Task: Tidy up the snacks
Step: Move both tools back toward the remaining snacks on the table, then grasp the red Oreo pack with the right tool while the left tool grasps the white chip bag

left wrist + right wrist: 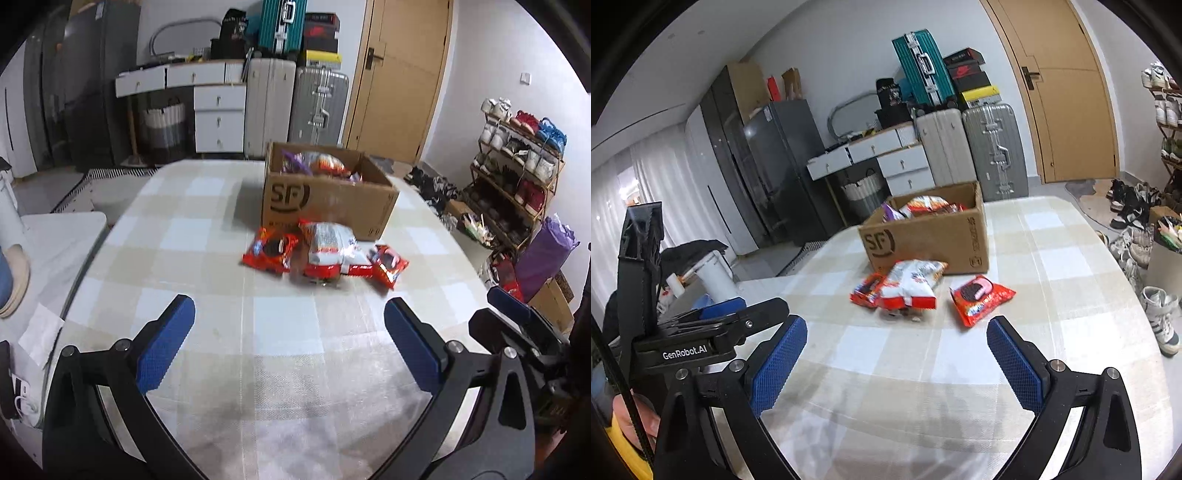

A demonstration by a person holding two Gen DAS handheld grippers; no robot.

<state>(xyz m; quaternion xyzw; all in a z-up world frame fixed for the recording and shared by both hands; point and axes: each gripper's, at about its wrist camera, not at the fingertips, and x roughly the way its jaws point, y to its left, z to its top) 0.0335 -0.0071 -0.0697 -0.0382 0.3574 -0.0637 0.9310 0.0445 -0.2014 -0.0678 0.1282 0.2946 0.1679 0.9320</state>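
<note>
checked cloth in beige, white and pale blue covers the table [207, 236], the largest thing in both views. toward its far side stands a brown cardboard box [332, 206] printed "sf", open at the top, with several snack bags [325, 164] piled inside, one purple and others orange and white.

just in front of the box, on the cloth, lie three loose packets. the white and red snack bag [327, 247] sits in the middle, leaning close to the box front. a red cookie packet [269, 251] lies touching it on its left side, and a second red cookie packet [980, 299] lies on its right, a little apart in the right wrist view.

the left gripper [288, 339] hangs low over the near part of the table, its blue-padded fingers spread wide and holding nothing. the right gripper [897, 365] is beside it, fingers likewise released and empty, well short of the packets.
</note>
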